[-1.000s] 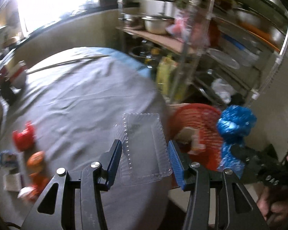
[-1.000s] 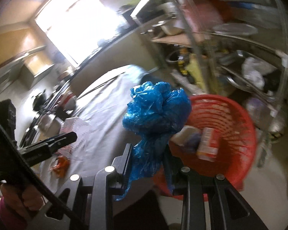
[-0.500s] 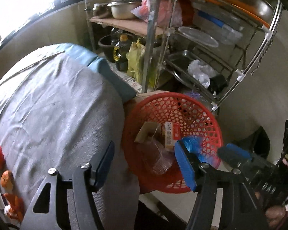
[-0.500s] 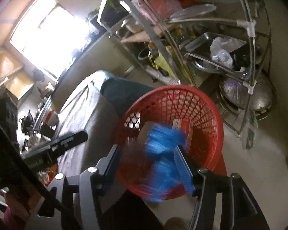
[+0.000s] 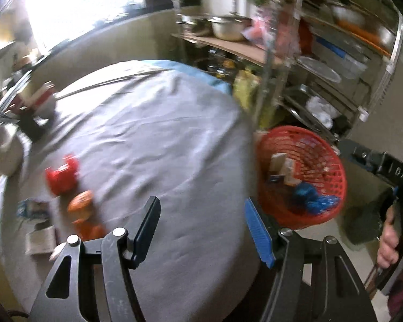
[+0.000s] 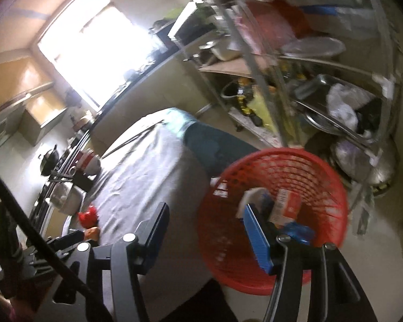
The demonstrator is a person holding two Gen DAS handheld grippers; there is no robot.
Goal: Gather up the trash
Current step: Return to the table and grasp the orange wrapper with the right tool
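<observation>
Both grippers stand with jaws apart and nothing between them: the left gripper [image 5: 201, 230] hangs over the near edge of the grey-covered table [image 5: 153, 139], the right gripper [image 6: 204, 236] beside the rim of the red basket [image 6: 333, 187] on the floor off the table's right edge. The basket holds a crumpled blue bag [image 5: 313, 197] and small cartons [image 6: 286, 206]. Judged from this, a deposit step is complete and a fresh pickup is in hand. Remaining trash lies near the table's left edge: a red wrapper [image 5: 61, 174], an orange item [image 5: 80, 201] and a small box [image 5: 40, 240]. The next move calls for carrying a gripper across to that edge and closing on one piece.
</observation>
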